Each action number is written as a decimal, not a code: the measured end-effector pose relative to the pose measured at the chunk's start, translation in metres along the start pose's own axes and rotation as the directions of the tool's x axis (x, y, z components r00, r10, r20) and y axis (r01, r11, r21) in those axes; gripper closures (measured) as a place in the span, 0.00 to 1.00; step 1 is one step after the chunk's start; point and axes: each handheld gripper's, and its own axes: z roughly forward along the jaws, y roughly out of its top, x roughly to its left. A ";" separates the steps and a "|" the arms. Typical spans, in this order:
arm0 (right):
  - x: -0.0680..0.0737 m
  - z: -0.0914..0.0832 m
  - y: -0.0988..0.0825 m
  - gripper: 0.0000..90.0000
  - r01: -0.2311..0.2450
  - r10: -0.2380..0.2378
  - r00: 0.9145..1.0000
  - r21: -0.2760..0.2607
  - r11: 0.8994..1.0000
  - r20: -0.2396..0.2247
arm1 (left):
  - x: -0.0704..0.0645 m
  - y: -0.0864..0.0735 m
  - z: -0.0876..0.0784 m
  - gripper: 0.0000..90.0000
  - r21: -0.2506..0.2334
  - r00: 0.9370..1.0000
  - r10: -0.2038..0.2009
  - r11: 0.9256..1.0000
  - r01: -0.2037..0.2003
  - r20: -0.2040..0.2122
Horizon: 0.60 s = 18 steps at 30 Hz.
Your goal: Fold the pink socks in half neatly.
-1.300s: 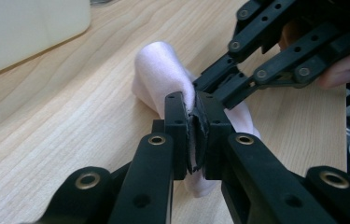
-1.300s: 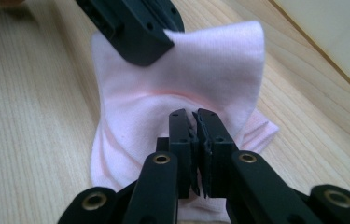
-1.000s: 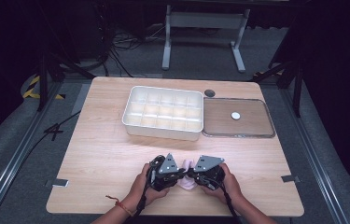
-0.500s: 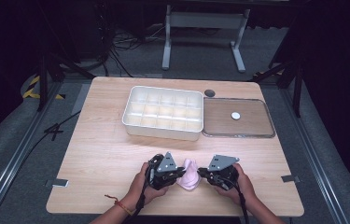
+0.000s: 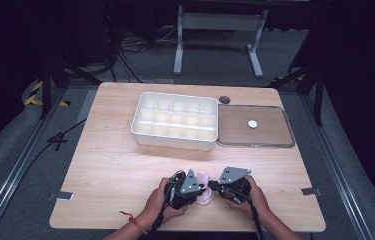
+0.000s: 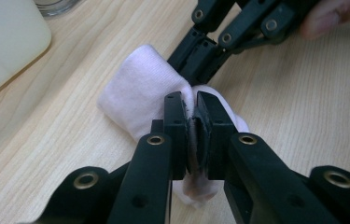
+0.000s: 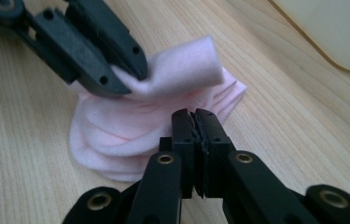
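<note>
At the table's near edge, the right gripper (image 5: 214, 186) has returned beside the pink cloth (image 6: 150, 95), jaws closed empty; the left gripper (image 6: 190, 125) keeps pinching it, suggesting a fold being finished.

The cloth (image 6: 137, 100) is pale pink, plain, with a fine knit weave. Both tools are black: the left tool (image 6: 189, 126) has brass-coloured rivets, as does the right tool (image 7: 195, 128). The worktop (image 5: 110, 165) is light wood with straight grain. Behind the cloth, the tray (image 5: 175, 120) is cream-white, and the lid (image 5: 255, 127) beside it is clear over brown with a white dot.
</note>
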 end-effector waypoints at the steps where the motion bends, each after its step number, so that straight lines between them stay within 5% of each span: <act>1: -0.001 0.000 0.000 0.96 -0.006 0.006 1.000 -0.002 1.000 -0.004 | 0.000 -0.001 0.001 0.92 0.004 1.000 -0.012 1.000 0.012 0.005; 6: -0.009 -0.008 0.001 0.96 -0.030 0.030 1.000 -0.030 0.999 -0.001 | -0.003 0.000 0.005 0.91 0.022 1.000 0.005 1.000 -0.005 -0.012; 14: -0.006 -0.030 0.019 0.96 -0.046 0.044 0.999 -0.172 0.984 -0.012 | -0.006 0.001 0.008 0.91 0.043 0.999 0.023 0.999 -0.022 -0.028; 18: -0.001 -0.017 0.024 0.94 -0.014 0.013 1.000 -0.138 0.990 -0.006 | -0.006 0.001 0.009 0.91 0.035 0.999 0.028 0.999 -0.027 -0.024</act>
